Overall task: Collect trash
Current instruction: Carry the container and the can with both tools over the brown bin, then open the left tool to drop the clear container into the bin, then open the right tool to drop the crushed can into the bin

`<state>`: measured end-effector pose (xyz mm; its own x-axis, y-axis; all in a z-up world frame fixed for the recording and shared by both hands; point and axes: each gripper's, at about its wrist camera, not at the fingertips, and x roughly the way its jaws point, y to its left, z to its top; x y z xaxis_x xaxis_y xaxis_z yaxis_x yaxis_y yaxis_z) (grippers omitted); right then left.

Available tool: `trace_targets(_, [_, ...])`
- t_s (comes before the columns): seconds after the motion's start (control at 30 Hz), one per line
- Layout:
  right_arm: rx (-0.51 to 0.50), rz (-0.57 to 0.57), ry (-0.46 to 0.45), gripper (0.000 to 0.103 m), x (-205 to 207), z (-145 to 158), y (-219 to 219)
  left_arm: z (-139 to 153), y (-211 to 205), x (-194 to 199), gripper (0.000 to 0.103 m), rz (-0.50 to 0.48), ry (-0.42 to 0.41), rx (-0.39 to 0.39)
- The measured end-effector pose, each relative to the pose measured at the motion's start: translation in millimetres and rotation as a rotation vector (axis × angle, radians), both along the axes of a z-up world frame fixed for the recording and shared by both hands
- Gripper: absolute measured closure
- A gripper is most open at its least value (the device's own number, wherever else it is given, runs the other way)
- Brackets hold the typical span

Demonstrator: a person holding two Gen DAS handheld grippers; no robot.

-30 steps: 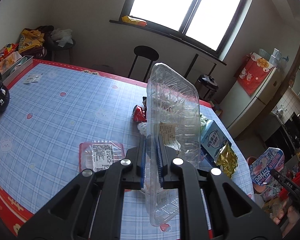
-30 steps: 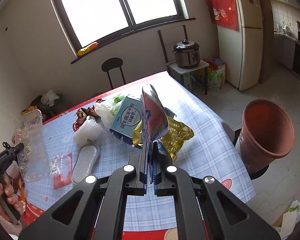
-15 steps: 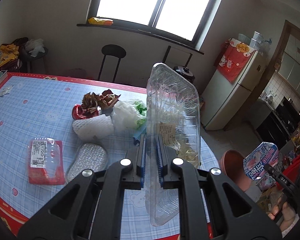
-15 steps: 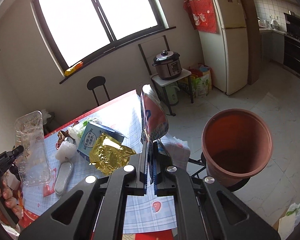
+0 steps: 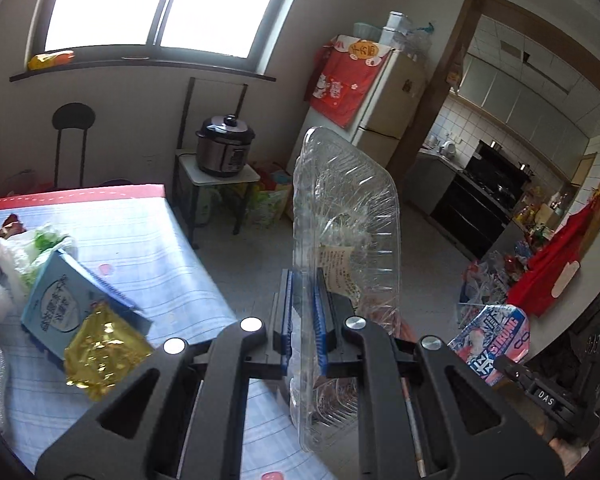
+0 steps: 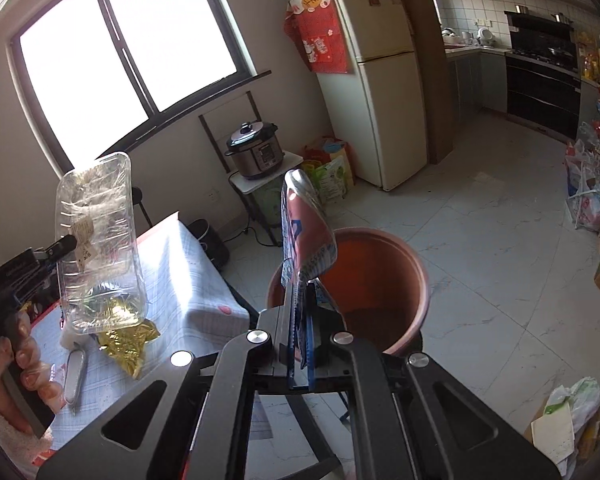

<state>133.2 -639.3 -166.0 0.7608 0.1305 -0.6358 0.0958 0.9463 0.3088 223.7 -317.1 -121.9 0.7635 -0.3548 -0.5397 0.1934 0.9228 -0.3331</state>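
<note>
Kitchen-dining room, daylit by a large window [image 6: 112, 56]; pale tiled floor, cream fridge [image 6: 376, 80] against the far wall with a red cloth hung on it, pressure cooker [image 6: 254, 150] on a small stand beside it. Part of a desk [image 5: 140, 248] covered with a blue checked cloth and edged in red is seen at the left of both views.

Left claw [image 5: 302, 320]: pressed together on a clear plastic tray [image 5: 348, 240]. The tray is held upright on edge, its long axis running up from the jaws, with a small paper label on it. In the right wrist view the same tray [image 6: 100, 240] is seen over the desk's corner, and the person's hand [image 6: 16, 360] is wrapped around the left claw's handle.

Right claw [image 6: 300, 344]: pressed together on a flat pink-and-blue snack wrapper [image 6: 306, 232], which stands up from the jaws. Directly behind the wrapper, on the floor just beside the desk's corner, a terracotta-coloured bin [image 6: 380, 280] is seen, mouth open upward. Whether the wrapper is over the mouth or short of it cannot be told.

Trash lying on the desk: a light-blue carton [image 5: 68, 300], a crumpled gold foil wrapper [image 5: 100, 352] touching the carton's near corner, and a white plastic bag [image 5: 28, 252] with green inside, behind the carton.
</note>
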Motion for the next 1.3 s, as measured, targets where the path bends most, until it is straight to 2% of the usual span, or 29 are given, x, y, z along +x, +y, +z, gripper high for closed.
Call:
trace_targets(0.23, [-0.046,-0.113,0.009,0.098,-20,1,-52,-2,-104,44,0.089,-0.122,-0.084,-0.027])
trace_targets(0.43, [-0.062,-0.160,0.019,0.098,-30,-2,-79,-11,-164,69,0.089,-0.165,-0.121,-0.026])
trace_targets(0.47, [-0.059,-0.165,0.019,0.098,-31,-3,-83,-12,-171,73,0.083,-0.168,-0.136,-0.025])
trace_targets(0.5, [-0.058,-0.170,0.019,0.098,-31,-4,-87,-15,-179,78,0.073,-0.174,-0.143,-0.008])
trace_targets(0.53, [-0.055,-0.173,0.018,0.098,-33,-5,-92,-18,-185,85,0.034,-0.169,-0.133,0.019])
trace_targets(0.57, [-0.051,-0.175,0.016,0.098,-34,-6,-96,-21,-188,90,0.015,-0.157,-0.124,0.027])
trace_targets(0.63, [-0.044,-0.176,0.010,0.098,-35,-6,-101,-23,-183,93,0.016,-0.147,-0.119,0.006])
trace_targets(0.8, [-0.021,-0.161,0.000,0.098,-33,-7,-106,-15,-153,87,0.016,-0.085,-0.110,0.031])
trace_targets(0.9, [-0.007,-0.145,-0.023,0.098,-29,-2,-104,-3,-124,75,0.011,-0.048,-0.115,0.043])
trace_targets(0.93, [-0.005,-0.136,-0.035,0.098,-28,2,-102,3,-113,70,0.006,-0.029,-0.122,0.050])
trace_targets(0.97, [-0.004,-0.125,-0.046,0.098,-26,6,-101,10,-102,61,0.006,-0.007,-0.129,0.060])
trace_targets(1.1, [-0.012,-0.069,-0.087,0.098,-17,24,-91,33,-55,36,0.006,0.063,-0.124,0.074])
trace_targets(1.3, [-0.044,0.027,-0.097,0.098,6,38,-69,52,16,-13,0.006,0.225,-0.101,0.113])
